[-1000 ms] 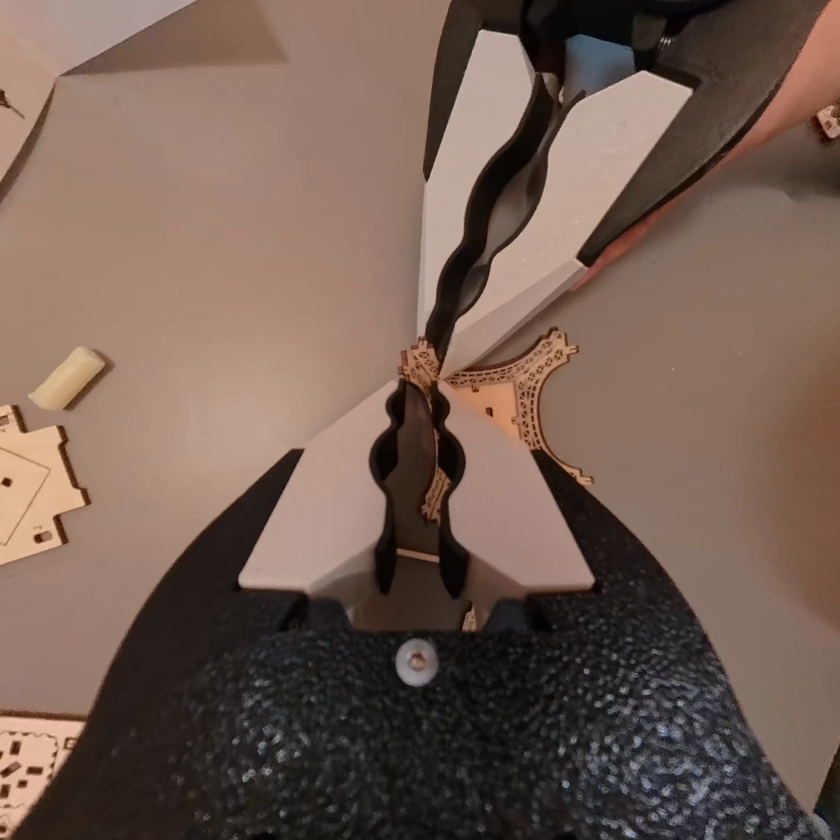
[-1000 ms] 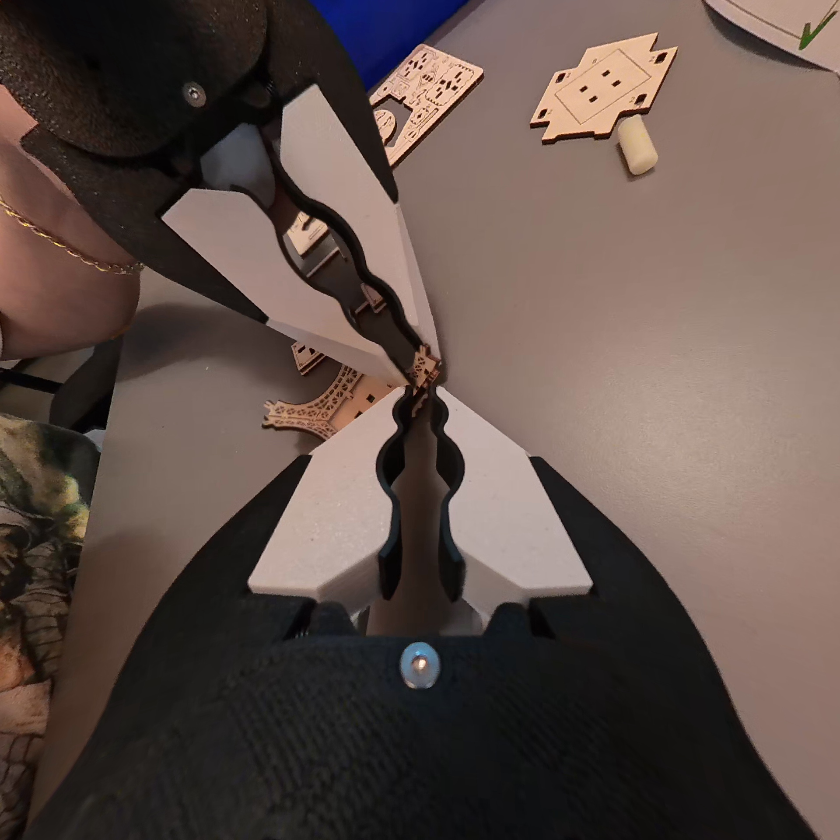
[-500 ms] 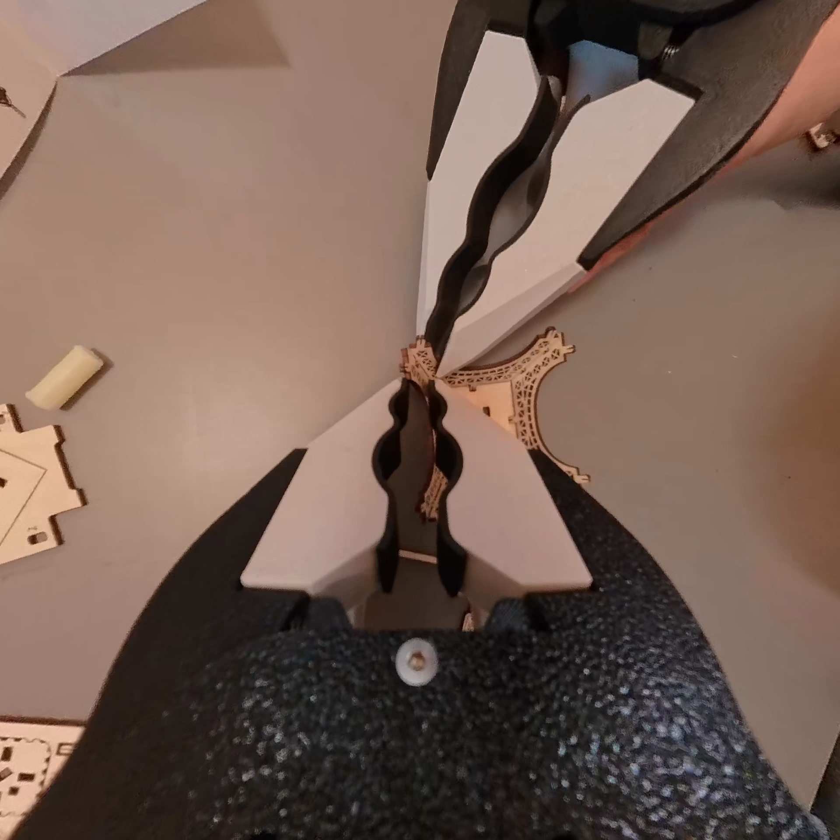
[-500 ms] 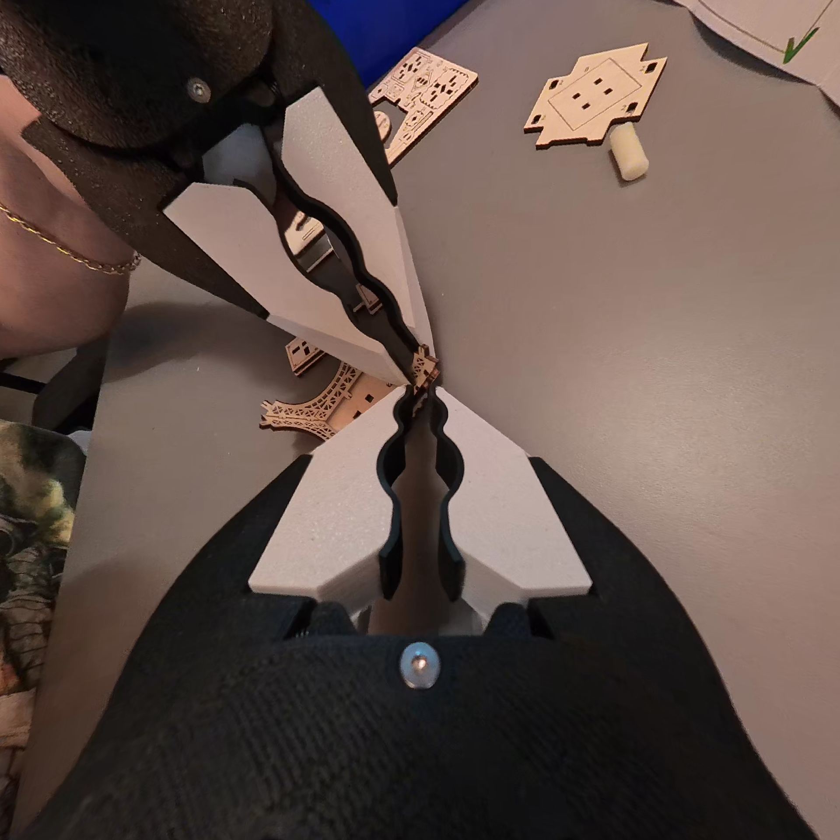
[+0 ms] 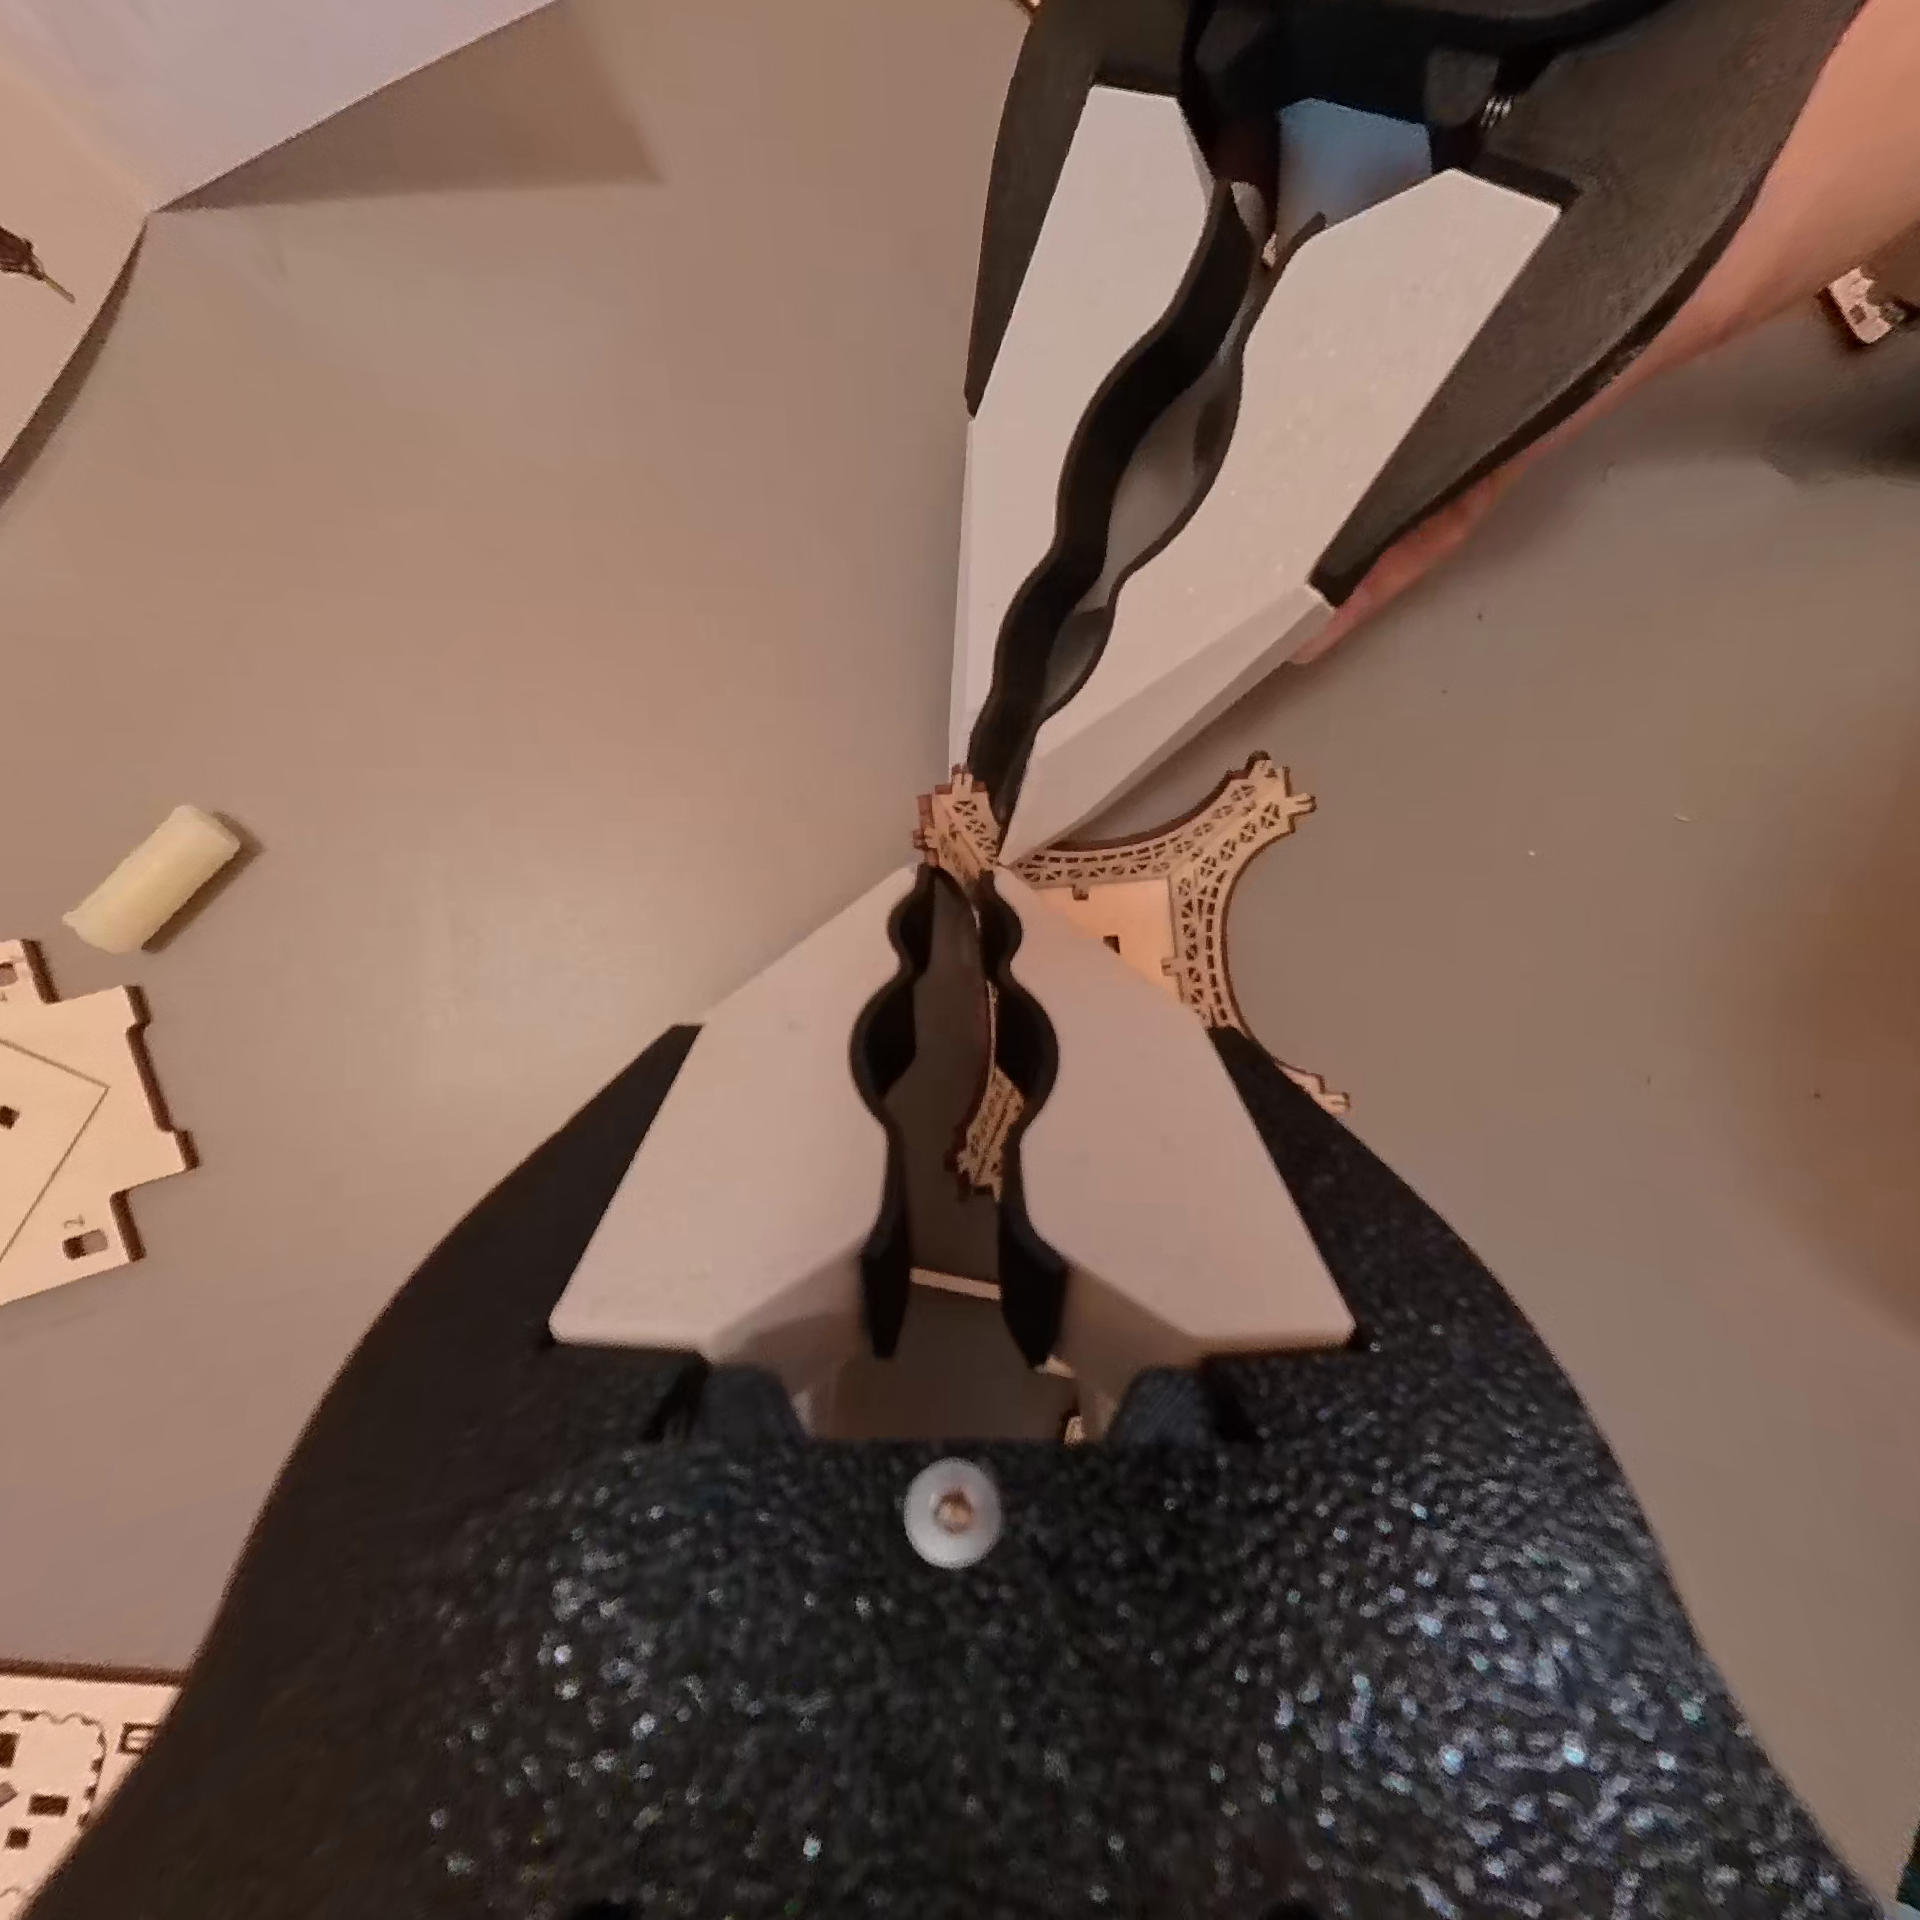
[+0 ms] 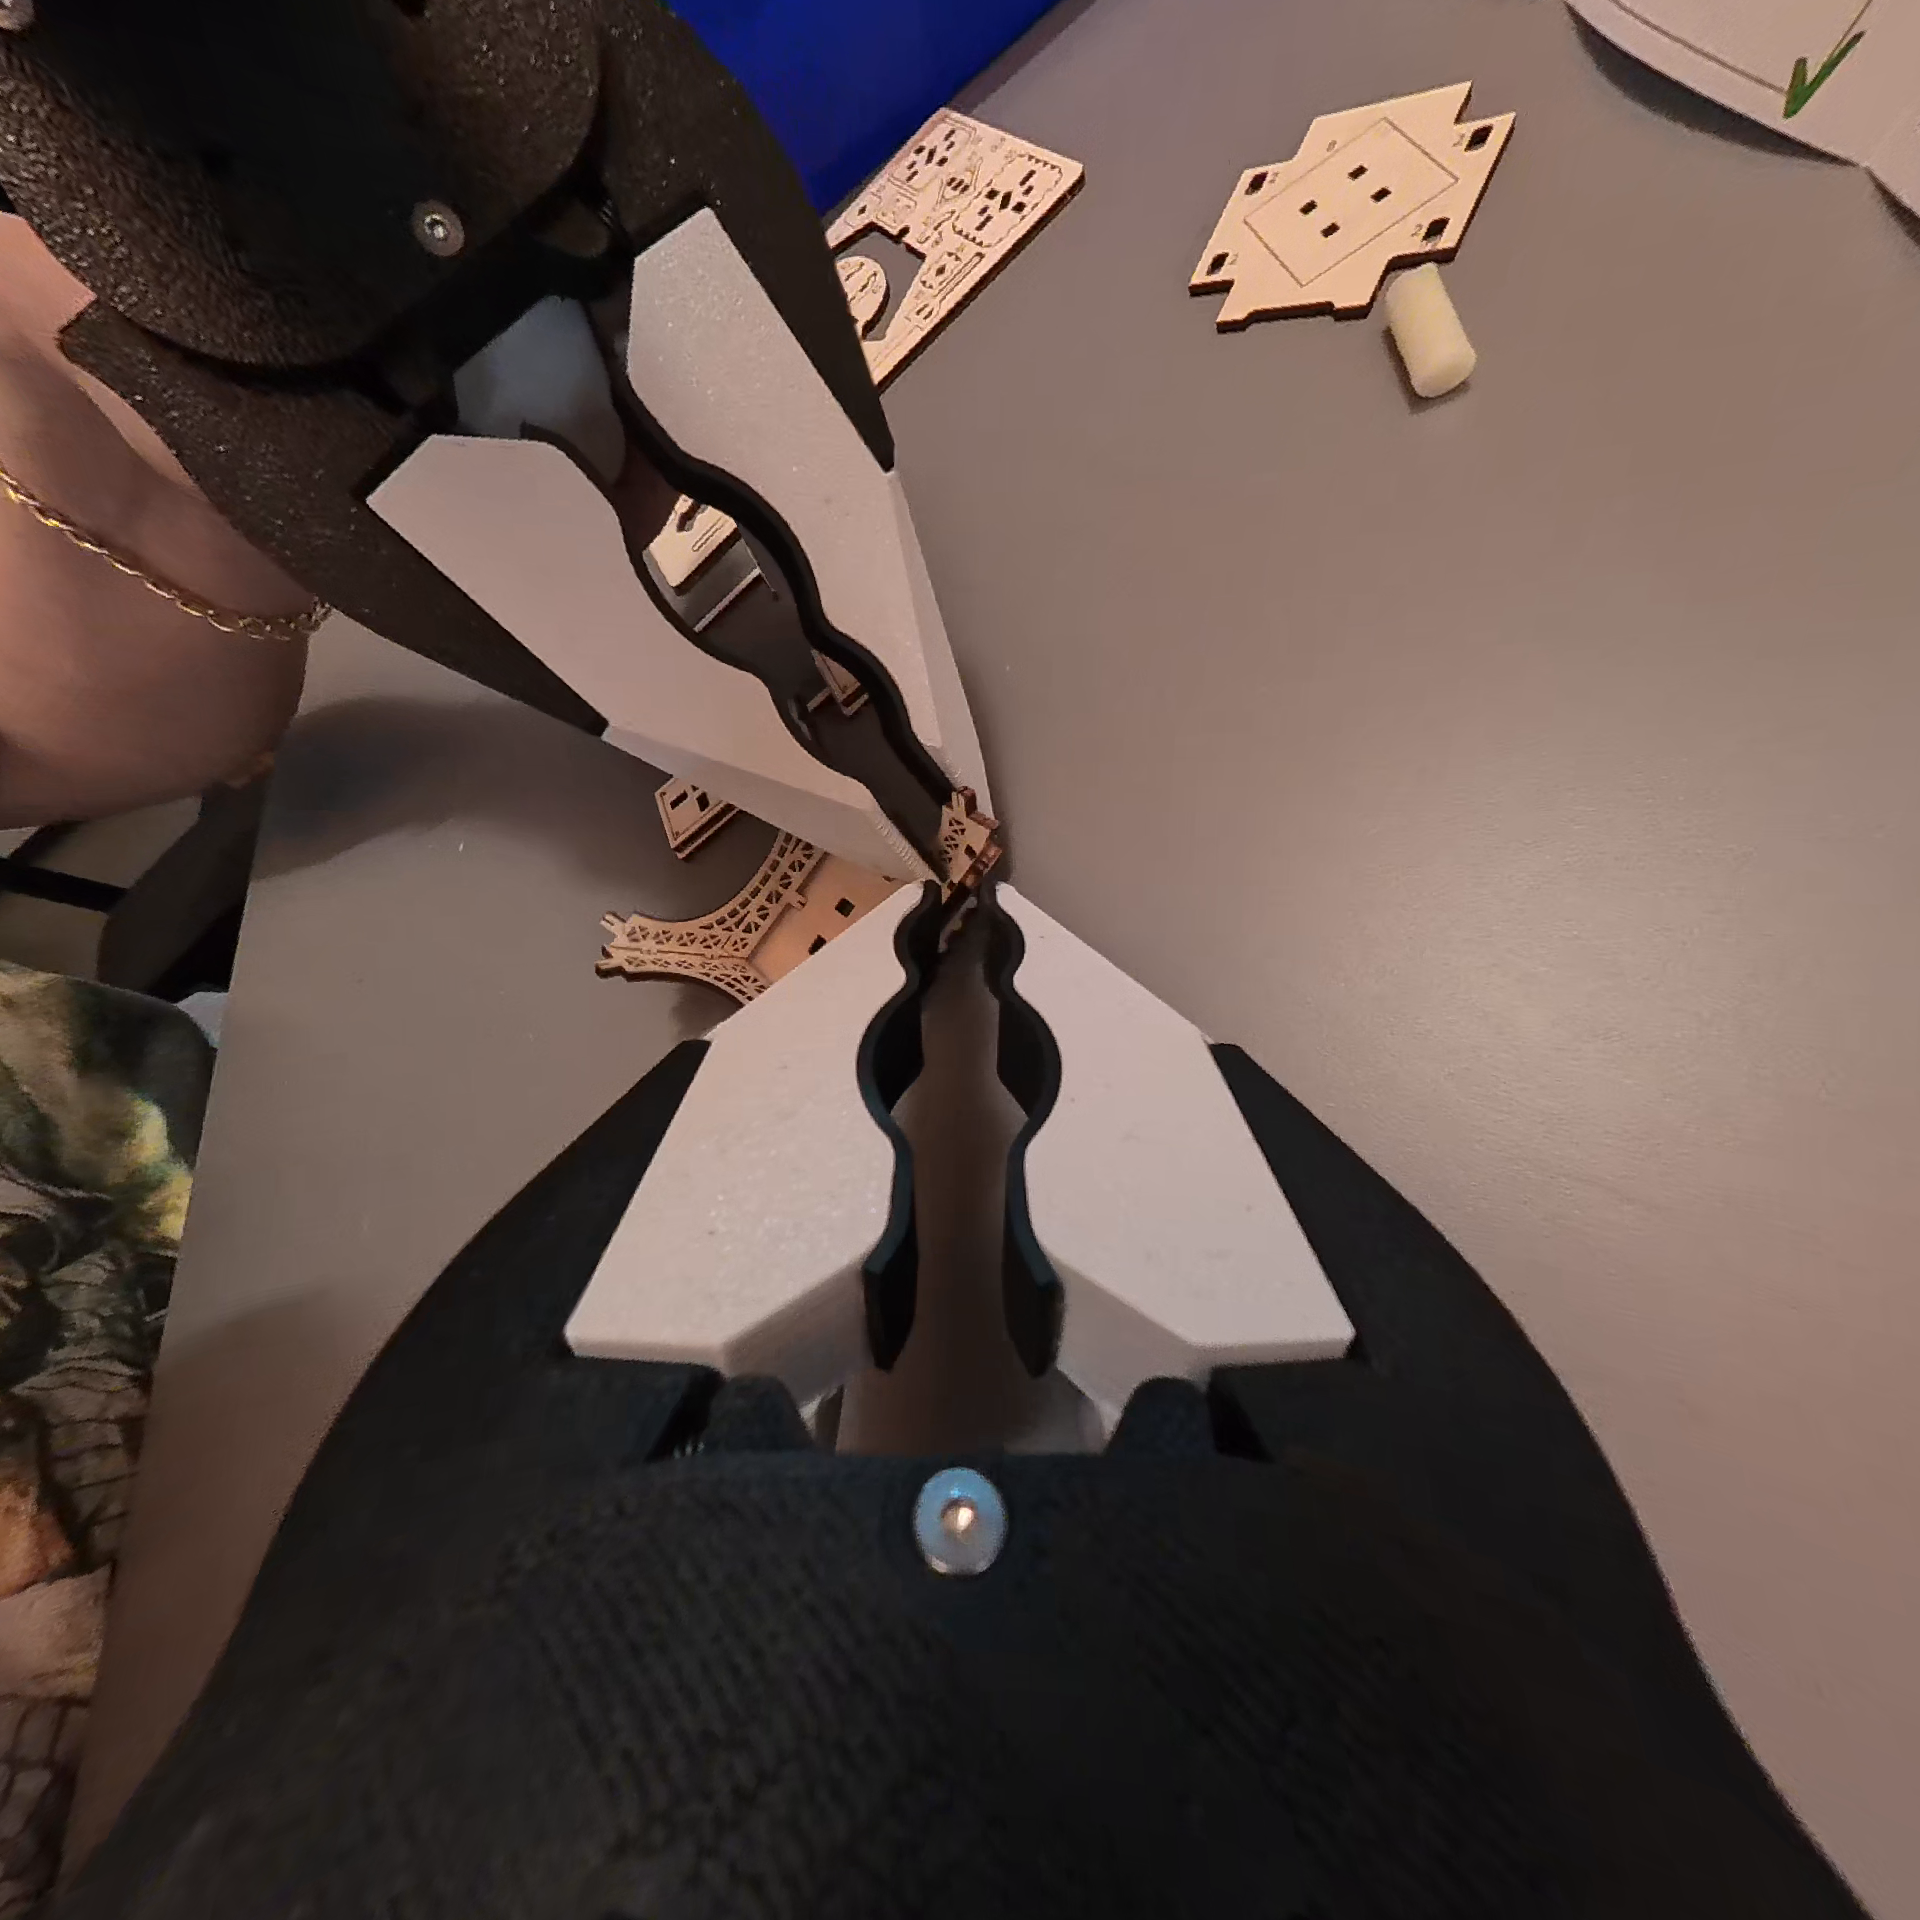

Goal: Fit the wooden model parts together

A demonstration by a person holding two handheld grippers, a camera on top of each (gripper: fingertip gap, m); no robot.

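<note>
My left gripper (image 5: 961, 883) is shut on a thin wooden lattice part (image 5: 987, 1138) that runs edge-on through its jaws and sticks out at the tips (image 5: 961, 831). My right gripper (image 6: 961, 896) is shut at its tips on a small bit of wood and meets the left gripper tip to tip over the grey table (image 6: 1455, 935). In the right wrist view the left gripper (image 6: 951, 831) comes in from the upper left, with the lattice end (image 6: 971, 831) at its tips. A wooden tower-leg part (image 5: 1195, 894) lies flat on the table beneath; it also shows in the right wrist view (image 6: 727, 925).
A flat wooden base plate with square holes (image 6: 1351, 197) and a cream cylinder (image 6: 1429, 332) lie at the far right. A punched wooden sheet (image 6: 956, 208) lies behind the left gripper. A small wooden piece (image 6: 691, 810) is near the tower leg. A hand with a bracelet (image 6: 125, 582) is at the left. The tips of both grippers are at nearly the same place.
Both grippers stay tip to tip on the wooden parts. The views have shifted only slightly.
</note>
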